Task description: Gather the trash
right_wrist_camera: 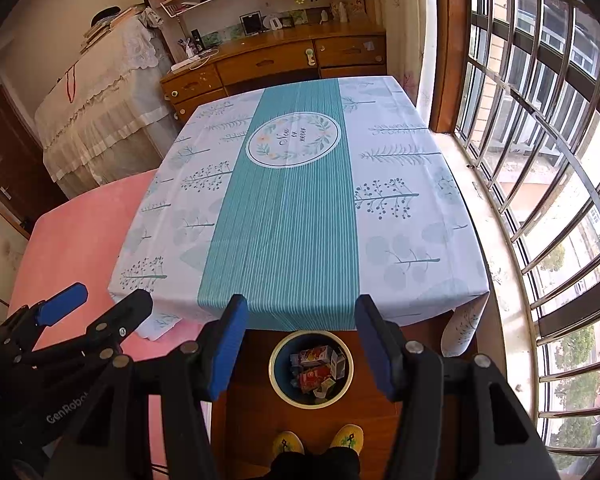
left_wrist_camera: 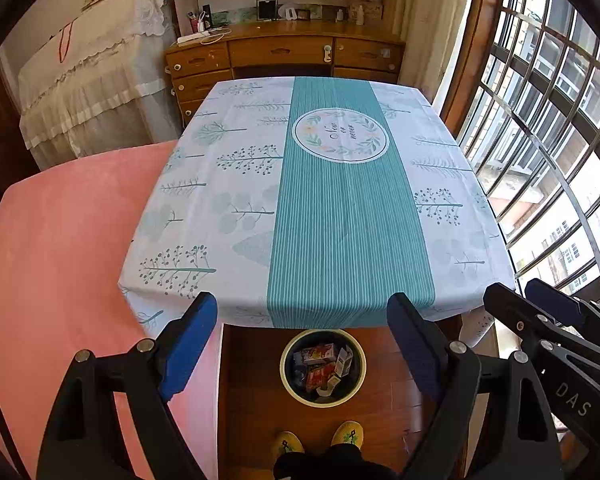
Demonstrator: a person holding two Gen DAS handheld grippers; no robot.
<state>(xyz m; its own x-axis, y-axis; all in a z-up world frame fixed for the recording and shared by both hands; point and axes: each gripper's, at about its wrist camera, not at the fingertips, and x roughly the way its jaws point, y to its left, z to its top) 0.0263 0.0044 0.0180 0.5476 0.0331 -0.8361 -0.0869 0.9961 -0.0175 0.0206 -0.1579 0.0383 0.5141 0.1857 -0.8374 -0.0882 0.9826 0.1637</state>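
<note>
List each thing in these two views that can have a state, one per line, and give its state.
Left gripper: open, holding nothing.
Right gripper: open, holding nothing.
Round cream-rimmed waste bin: upright on the wooden floor, holding cartons and wrappers.
Red and white cartons: lying inside the bin.
Teal-striped leaf-print tablecloth: spread flat, no trash visible on it.
Wooden desk drawers: shut.

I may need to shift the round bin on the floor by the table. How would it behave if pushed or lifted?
The bin stands upright on smooth wood flooring, so it would probably slide rather than tip. It holds only small cartons and wrappers, so it is likely light. Its thin rim may flex if tongs pinch it.
</note>
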